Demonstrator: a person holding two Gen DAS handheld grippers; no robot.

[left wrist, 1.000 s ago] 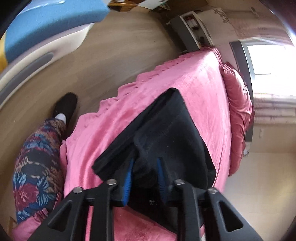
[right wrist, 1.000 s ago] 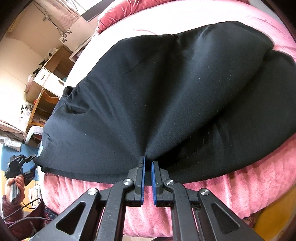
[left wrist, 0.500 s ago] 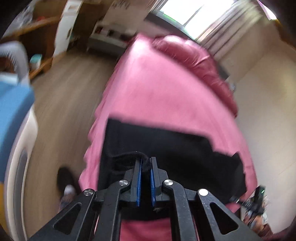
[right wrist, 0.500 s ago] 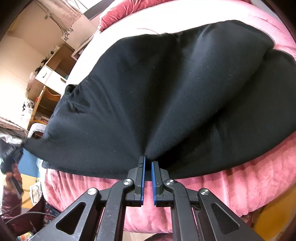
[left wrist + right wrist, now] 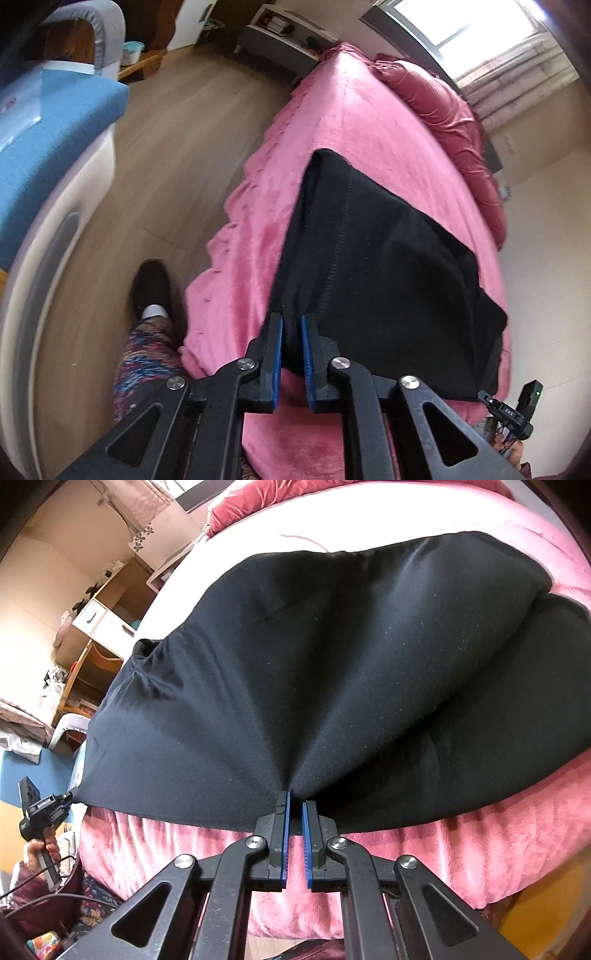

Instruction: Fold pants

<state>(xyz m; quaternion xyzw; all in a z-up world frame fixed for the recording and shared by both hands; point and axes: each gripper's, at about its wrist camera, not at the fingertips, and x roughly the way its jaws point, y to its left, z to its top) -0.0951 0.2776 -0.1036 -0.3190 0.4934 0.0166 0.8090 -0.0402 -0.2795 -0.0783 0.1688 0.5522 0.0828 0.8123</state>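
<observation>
Black pants (image 5: 388,258) lie spread on the pink bed cover (image 5: 332,122), and their near edge is lifted. My left gripper (image 5: 291,323) holds a bunched corner of the pants between its blue pads (image 5: 277,354), and its jaws are opening slightly. In the right wrist view the left gripper (image 5: 70,795) pulls that corner taut at the far left. My right gripper (image 5: 294,805) is shut on the pants (image 5: 332,664) at the near edge, where folds fan out from the pinch. The right gripper (image 5: 484,397) also shows at the pants' other near corner.
A blue-cushioned seat (image 5: 55,122) stands left of the bed across a wooden floor (image 5: 177,129). The person's patterned trouser leg (image 5: 144,354) and black shoe (image 5: 151,288) are beside the bed. A red quilt (image 5: 443,110) lies at the bed's head. Wooden shelves (image 5: 92,635) stand at the far left.
The left gripper rolled and swung, drawing its corner of the pants outward so the cloth lies flatter. Its pads closed tight, then parted a little. The right gripper stayed still.
</observation>
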